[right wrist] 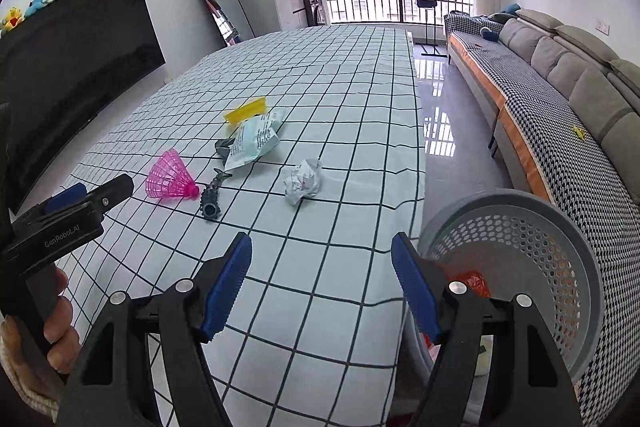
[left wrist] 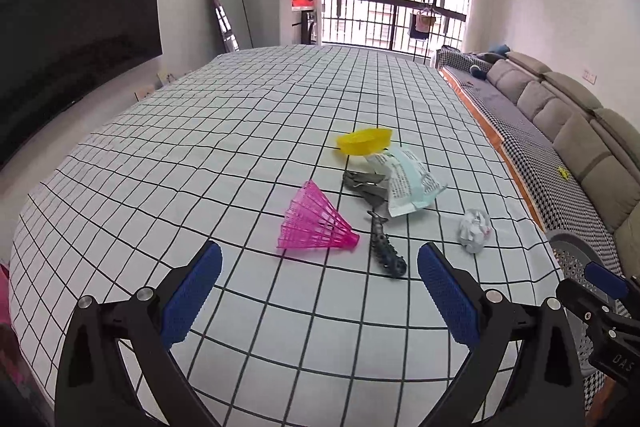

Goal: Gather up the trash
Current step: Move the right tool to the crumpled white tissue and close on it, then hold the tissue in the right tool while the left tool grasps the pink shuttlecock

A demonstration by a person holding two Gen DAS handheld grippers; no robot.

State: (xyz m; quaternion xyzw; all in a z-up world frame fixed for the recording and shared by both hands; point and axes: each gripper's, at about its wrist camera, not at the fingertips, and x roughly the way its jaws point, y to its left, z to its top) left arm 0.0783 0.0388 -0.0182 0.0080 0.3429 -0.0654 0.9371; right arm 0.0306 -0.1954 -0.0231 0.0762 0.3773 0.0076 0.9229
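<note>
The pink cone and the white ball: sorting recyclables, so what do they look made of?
Pink cone: likely translucent glossy plastic; light passes through its ribbed lattice. White ball: probably matte crumpled paper, given its sharp creases, though thin wrapper film cannot be ruled out.

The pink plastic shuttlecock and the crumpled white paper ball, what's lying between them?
A dark grey studded toy fish lies between the pink plastic shuttlecock and crumpled white paper ball, clearest in the right wrist view.

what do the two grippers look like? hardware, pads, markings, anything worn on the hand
Both match: black angular linkage arms with silver pivot bolts, and blue textured pads on the fingers. The left gripper body reads "GenRobot.AI" in the right wrist view; the right gripper shows partial lettering "DAS". A cream knitted cuff sits at the left hand.
</note>
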